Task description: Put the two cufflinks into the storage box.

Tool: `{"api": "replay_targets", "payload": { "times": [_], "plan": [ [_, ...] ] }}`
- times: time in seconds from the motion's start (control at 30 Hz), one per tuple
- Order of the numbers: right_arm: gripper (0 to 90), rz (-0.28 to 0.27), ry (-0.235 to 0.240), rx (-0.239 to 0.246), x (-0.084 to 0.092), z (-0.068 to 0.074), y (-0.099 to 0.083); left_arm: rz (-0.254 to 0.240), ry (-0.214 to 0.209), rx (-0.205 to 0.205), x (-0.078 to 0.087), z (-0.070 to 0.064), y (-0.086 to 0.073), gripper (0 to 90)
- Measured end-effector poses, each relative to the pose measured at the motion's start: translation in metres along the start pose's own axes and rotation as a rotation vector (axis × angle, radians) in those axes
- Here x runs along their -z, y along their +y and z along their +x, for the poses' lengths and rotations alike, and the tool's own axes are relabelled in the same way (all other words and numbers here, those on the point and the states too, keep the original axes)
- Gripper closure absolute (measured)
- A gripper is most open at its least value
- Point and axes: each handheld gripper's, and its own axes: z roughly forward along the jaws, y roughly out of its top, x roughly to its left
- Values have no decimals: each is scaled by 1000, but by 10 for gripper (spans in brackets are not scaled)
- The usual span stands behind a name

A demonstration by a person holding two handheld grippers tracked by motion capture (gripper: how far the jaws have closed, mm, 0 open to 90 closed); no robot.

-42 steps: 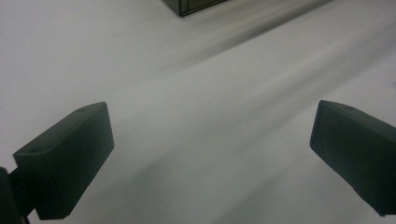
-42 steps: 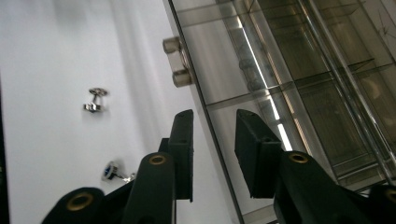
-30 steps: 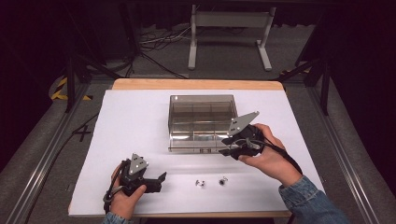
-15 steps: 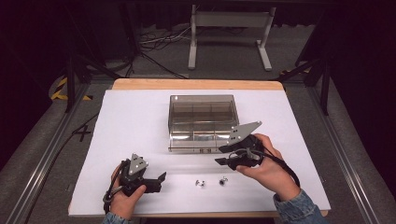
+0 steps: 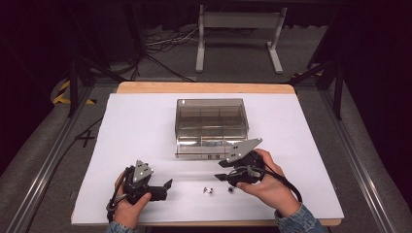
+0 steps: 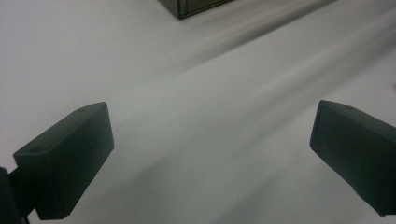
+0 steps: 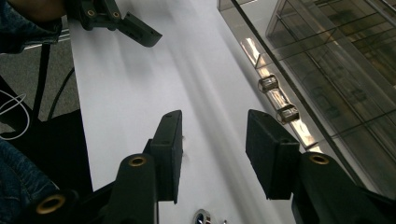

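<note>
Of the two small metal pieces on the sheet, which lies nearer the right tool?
The right-hand piece, just under the right tool; the other piece lies further toward the left tool.

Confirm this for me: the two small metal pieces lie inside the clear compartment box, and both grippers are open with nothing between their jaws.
Wrong on one point. The two small metal pieces lie on the white table, in front of the clear compartment box, not inside it; the high view shows this. The rest holds: the left gripper and the right gripper are open with nothing between their jaws.
</note>
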Motion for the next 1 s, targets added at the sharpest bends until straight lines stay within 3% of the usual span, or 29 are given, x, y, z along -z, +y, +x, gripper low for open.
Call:
{"api": "replay_targets", "payload": {
  "times": [0.5,1.0],
  "plan": [
    [546,50,60,26,-34,10,-6,-4,2,2,0,1,0,3],
    [547,123,101,17,-60,12,-16,-3,-4,0,0,0,0,3]
  ]
}}
